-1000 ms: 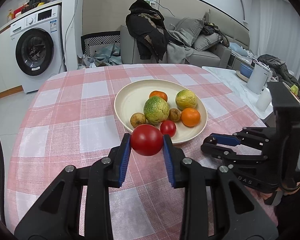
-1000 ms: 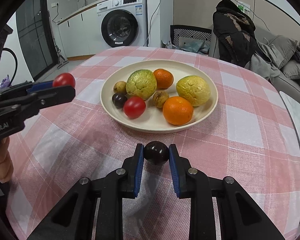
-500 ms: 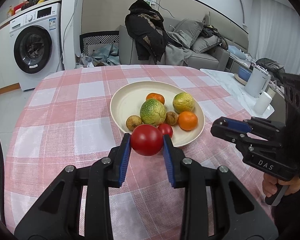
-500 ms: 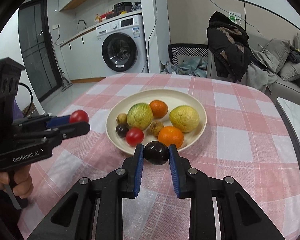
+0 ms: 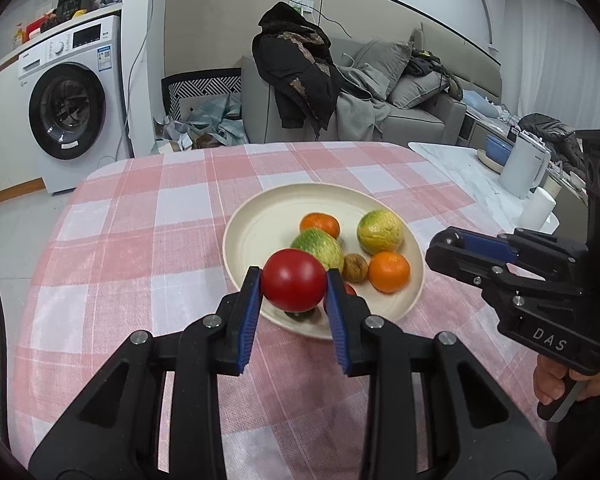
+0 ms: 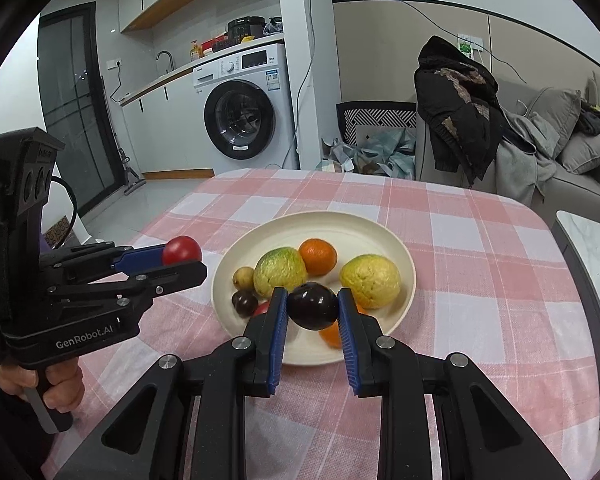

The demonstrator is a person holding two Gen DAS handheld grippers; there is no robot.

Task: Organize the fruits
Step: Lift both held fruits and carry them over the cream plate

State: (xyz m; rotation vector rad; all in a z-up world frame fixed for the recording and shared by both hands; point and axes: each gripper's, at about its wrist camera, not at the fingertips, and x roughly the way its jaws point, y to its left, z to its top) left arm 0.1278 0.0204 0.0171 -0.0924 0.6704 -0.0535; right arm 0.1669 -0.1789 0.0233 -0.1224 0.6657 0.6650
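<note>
Your left gripper jaws are clamped on the tomato and your right gripper jaws on the plum, both held above the plate near its front rim; they're light, smooth, easily bruised, so grip gently across their middles.

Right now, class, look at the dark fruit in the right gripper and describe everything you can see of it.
The dark fruit is small, round and deep purple-black, with a smooth glossy skin that catches light spots and a faint dimple on top. It looks whole and unbruised. The right gripper is shut on it, one blue pad pressing each side, and nothing else touches it. It is held in the air in front of the near side of the cream plate.
</note>
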